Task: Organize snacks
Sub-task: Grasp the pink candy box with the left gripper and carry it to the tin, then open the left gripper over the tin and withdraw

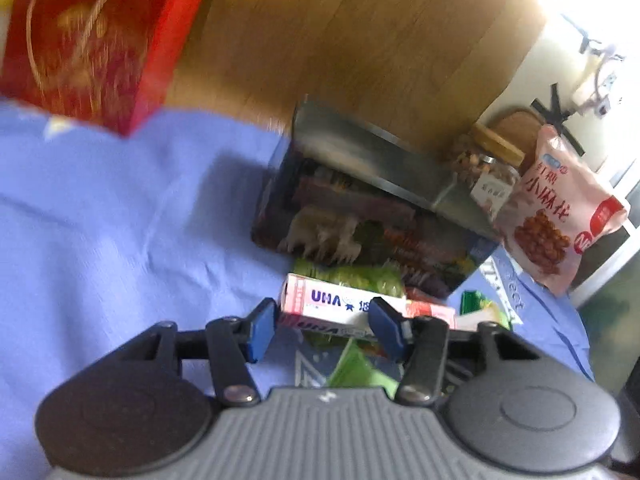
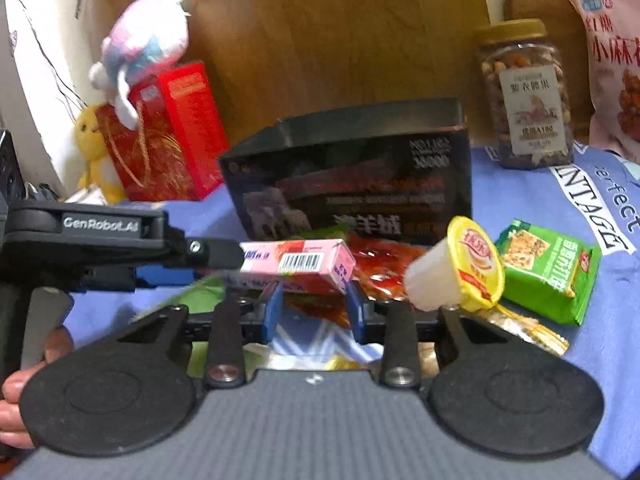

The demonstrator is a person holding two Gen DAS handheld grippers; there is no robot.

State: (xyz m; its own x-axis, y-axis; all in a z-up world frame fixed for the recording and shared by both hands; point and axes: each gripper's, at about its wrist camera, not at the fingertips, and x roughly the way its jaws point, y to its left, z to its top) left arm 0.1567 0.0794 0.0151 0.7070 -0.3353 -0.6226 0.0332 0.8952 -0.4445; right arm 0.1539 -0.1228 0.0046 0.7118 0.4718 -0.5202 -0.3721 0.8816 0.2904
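The left claw (image 1: 324, 324) sits at the lower centre of the left wrist view, its 2 blue fingers (image 1: 262, 330) spread wide apart, 1 at each end of a pink-and-white box; whether they press it cannot be told. In the right wrist view this claw reaches in from the left edge of the frame, level and side-on, with the person's hand (image 2: 16, 396) at the lower left edge, fingers curled around its handle. The right claw (image 2: 314, 310) sits at the lower centre, its 2 blue fingers (image 2: 273, 312) apart with nothing between them.
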